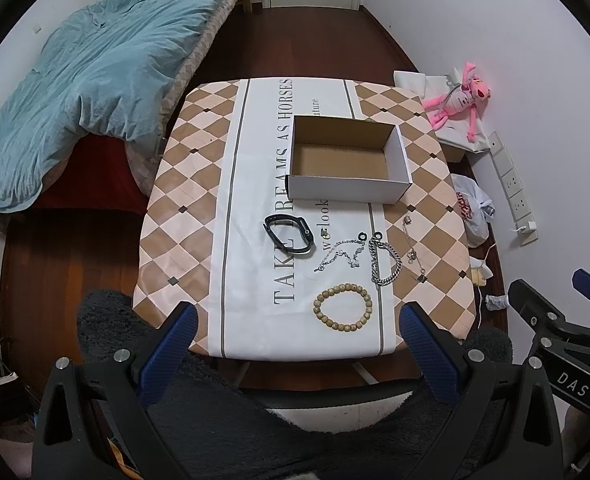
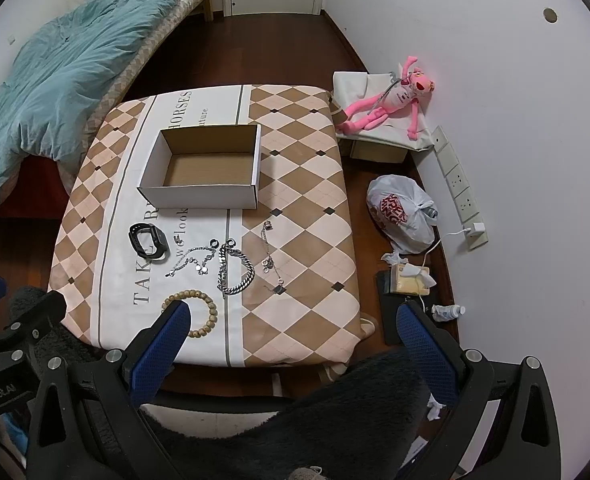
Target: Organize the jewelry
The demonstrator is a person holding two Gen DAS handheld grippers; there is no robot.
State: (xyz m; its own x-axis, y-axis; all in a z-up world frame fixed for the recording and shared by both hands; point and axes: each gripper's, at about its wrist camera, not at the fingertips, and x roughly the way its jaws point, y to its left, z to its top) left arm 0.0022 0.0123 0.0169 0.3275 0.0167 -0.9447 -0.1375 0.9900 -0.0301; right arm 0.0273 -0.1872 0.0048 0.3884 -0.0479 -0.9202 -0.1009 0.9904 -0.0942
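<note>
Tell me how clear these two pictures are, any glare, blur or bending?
Left wrist view: sharp and evenly lit, the table edges bow from the fisheye, corners go black. Right wrist view: same bending, soft shadow beside the box, mild shine on the plastic bag; no blur on the bead bracelet.

Our left tongs [image 1: 297, 344] and right tongs [image 2: 293, 342] share one build: black angular frames with triangular cut-outs, round silver screws, and blue cross-hatched pads [image 1: 429, 354] lining each finger. Beside the left tongs' frame, the right frame shows white "DAS" lettering.
</note>
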